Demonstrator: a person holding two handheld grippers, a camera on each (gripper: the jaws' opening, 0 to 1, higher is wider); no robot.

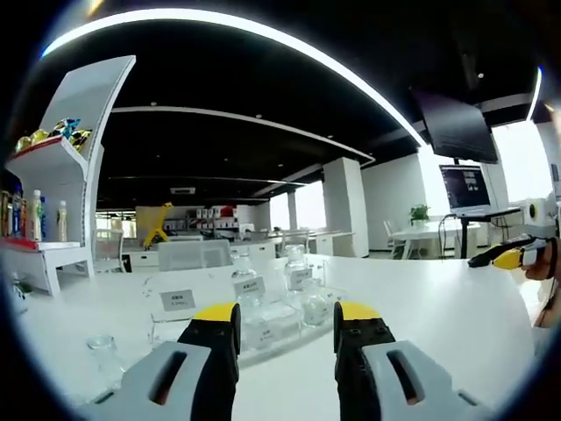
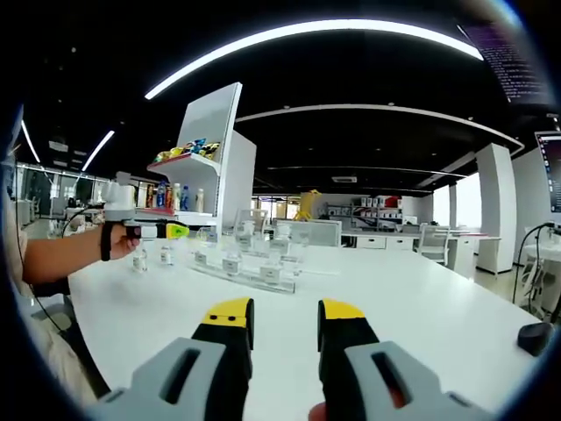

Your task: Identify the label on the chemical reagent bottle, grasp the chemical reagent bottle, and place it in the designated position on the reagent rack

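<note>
Labels on the reagent rack [image 1: 263,329] cards: I can't read them, print too small in both views. Bottles [image 1: 302,289] on the rack are clear glass, their own labels unreadable. My left gripper [image 1: 285,329] covers the rack's near edge. In the right gripper view the rack [image 2: 241,272] sits far off, bottle count unclear. Right gripper [image 1: 513,257] is cut by the picture's right edge, jaws not discernible there. Monitor [image 1: 465,187] text is blurred.
</note>
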